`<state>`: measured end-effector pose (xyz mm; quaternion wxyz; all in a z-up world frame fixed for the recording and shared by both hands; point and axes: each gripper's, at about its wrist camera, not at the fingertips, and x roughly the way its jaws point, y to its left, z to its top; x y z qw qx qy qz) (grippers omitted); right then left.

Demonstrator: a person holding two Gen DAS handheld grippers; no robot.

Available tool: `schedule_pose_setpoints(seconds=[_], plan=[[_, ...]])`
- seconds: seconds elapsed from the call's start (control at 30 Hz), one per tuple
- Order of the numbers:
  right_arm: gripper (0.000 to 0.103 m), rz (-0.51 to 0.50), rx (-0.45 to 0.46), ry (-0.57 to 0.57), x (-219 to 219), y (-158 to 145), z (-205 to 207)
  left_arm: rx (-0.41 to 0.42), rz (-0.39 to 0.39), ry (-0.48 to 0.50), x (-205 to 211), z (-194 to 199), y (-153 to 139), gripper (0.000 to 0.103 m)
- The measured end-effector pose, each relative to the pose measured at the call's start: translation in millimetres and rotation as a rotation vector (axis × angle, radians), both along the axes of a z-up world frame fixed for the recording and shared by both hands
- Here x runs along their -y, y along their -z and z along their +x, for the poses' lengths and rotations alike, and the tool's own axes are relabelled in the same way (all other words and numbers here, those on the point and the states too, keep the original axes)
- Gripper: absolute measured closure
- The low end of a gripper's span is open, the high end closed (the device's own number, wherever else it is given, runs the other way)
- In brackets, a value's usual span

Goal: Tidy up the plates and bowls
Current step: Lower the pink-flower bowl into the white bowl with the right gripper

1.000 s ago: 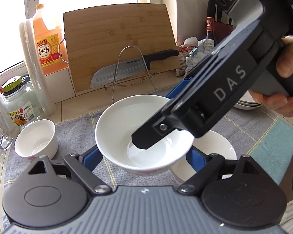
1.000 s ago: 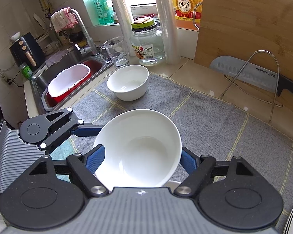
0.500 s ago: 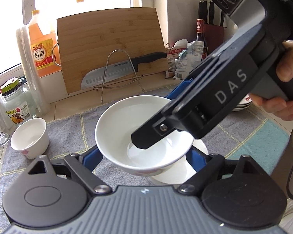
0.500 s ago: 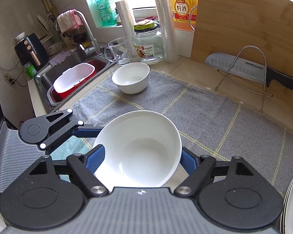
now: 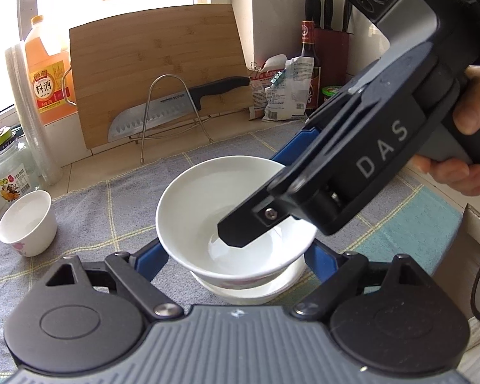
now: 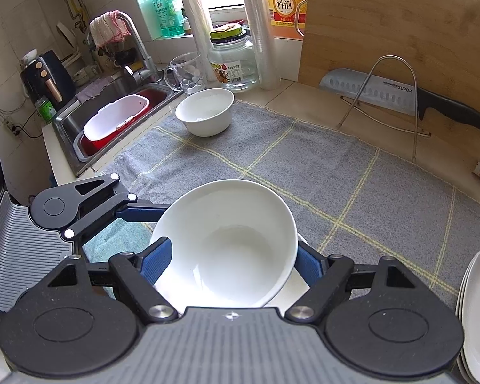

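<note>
Since a second ago, the glossy white bowl (image 5: 236, 220), gripped by both the left hand-held gripper (image 5: 236, 256) and the right hand-held gripper (image 6: 230, 260), has been carried across the grey checked towel (image 6: 320, 172) so that the small white bowl (image 5: 27, 222) now lies further toward the left edge of the left view. A smooth white plate (image 5: 256, 291) is now seen directly beneath the held bowl at lower centre, whether touching cannot be told. Blue pads are pressed on the round rim from both sides; stacked flowered plates (image 6: 478, 313) show at the right view's lower right.

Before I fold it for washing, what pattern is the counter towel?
Grey towel with thin yellow grid lines; clearest in the right wrist view.
</note>
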<state>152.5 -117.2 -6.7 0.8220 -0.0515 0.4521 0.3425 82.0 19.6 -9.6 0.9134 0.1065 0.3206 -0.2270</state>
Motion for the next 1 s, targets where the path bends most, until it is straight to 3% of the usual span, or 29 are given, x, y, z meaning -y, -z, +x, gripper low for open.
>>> schedule_pose_setpoints(seconds=[1.0], plan=[[0.017,-0.002,-0.059,0.048,11.7,27.6,11.5,-0.058,0.018,0.023,10.7,15.6,19.3,0.012]])
